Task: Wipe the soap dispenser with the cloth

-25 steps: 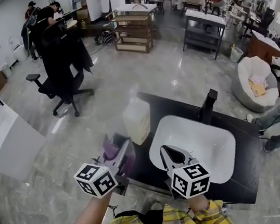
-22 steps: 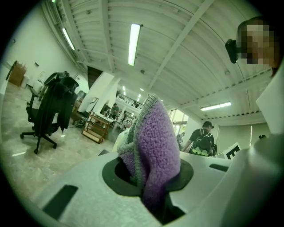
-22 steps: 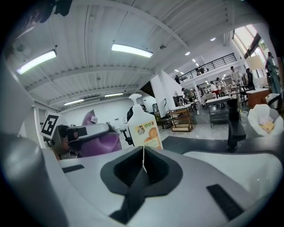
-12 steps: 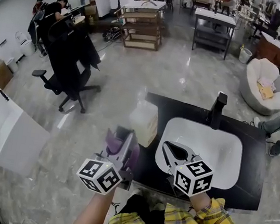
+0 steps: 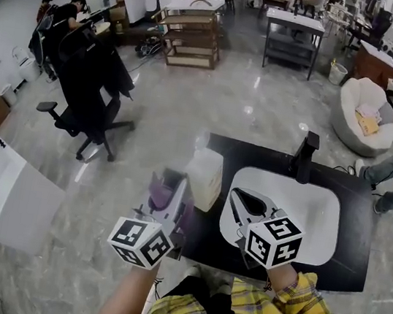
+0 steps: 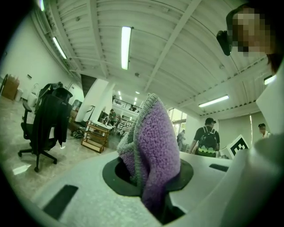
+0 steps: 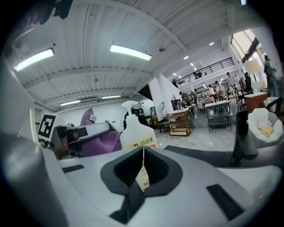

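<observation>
**First:** Purple and nubbly, edged in grey: was that the cloth (image 6: 153,146) we had bunched in the left claw (image 6: 151,186)?

**Second:** It was. We had that claw clamped on it. The thick looped folds stood up out of the dark oval hollow between the smooth, pale jaws.

**First:** And the right claw (image 7: 143,175)?

**Second:** We held it closed, the jaws pressed together to a hairline seam, with nothing gripped in it.

**First:** Where did we find the soap dispenser (image 5: 204,174)?

**Second:** It stood upright at the left end of the glossy black desk (image 5: 348,250), just beside the white sink (image 5: 318,209) with its rounded corners. It was a squarish, milky, translucent bottle with a pale pump on top and a small strip of coloured marks on its front.

**First:** How close were we to it?

**Second:** The left claw and its cloth were near the bottle's near left side, but we could not tell whether they touched it. The right claw hung over the sink's near rim, apart from the bottle. A boxy matte black faucet (image 5: 305,156) rose at the sink's far edge.
</observation>
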`<state>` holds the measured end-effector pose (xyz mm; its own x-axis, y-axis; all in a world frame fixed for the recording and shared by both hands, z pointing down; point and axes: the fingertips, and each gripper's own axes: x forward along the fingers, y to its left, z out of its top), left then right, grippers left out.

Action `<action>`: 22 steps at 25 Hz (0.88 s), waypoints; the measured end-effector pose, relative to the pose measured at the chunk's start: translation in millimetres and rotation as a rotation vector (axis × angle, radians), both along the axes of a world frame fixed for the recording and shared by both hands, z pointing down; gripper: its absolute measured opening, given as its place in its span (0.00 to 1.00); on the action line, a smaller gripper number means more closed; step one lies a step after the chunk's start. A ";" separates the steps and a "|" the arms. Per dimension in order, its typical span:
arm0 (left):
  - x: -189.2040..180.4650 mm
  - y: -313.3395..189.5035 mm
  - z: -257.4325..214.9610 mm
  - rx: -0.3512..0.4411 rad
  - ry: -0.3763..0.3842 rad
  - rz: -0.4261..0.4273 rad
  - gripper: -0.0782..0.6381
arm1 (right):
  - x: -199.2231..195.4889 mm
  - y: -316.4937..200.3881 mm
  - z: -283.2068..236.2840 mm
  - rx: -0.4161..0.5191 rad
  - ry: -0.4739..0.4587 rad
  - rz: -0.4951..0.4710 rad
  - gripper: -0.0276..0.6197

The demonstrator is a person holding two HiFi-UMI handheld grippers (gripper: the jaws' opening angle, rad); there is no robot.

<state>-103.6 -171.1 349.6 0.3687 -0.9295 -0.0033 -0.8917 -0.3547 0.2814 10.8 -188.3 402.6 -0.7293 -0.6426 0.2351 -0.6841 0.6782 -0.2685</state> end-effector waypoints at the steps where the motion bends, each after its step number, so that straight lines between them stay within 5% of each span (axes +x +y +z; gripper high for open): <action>1: -0.8 -2.1 -1.3 0.005 -0.013 0.001 0.20 | -1.2 -2.2 -0.4 0.001 0.001 0.002 0.05; 13: 10.3 -23.3 -24.1 0.093 -0.103 0.044 0.19 | -6.3 -10.2 -5.0 -0.014 -0.018 0.017 0.05; 22: 19.5 -23.0 -11.1 0.114 -0.087 0.103 0.19 | -8.2 -13.0 3.5 -0.033 -0.013 0.023 0.05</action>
